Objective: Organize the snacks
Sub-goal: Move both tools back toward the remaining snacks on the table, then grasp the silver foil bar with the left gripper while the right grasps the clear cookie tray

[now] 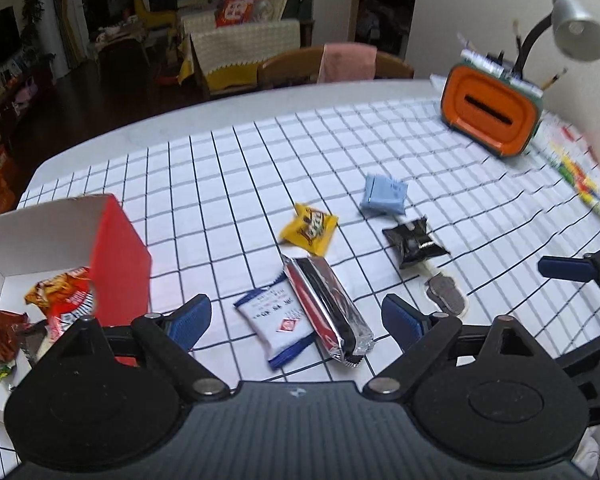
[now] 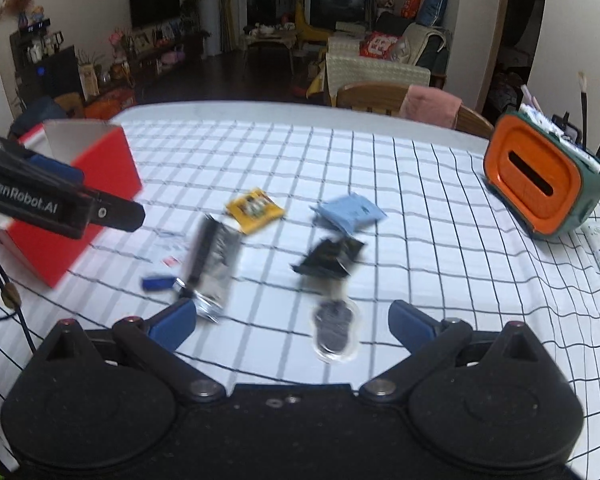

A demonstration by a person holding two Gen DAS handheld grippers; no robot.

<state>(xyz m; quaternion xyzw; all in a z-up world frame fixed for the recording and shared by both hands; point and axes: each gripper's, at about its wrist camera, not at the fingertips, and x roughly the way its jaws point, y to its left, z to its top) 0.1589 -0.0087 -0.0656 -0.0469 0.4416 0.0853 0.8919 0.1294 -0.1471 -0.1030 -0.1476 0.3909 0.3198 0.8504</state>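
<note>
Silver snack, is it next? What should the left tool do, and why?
Probably lower the open left tool onto the silver snack. It lies loose on the cloth right between the fingers, and the red box with other snacks sits close beside it.

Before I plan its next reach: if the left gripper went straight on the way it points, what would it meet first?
Probably the silver-wrapped bar, lying between the open left gripper fingers' line, partly over the white and blue packet. Depth is hard to judge.

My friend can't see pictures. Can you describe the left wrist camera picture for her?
The open left gripper hovers over a white-and-blue packet and a silver bar on a checked tablecloth. A red box holding snacks stands left.
</note>
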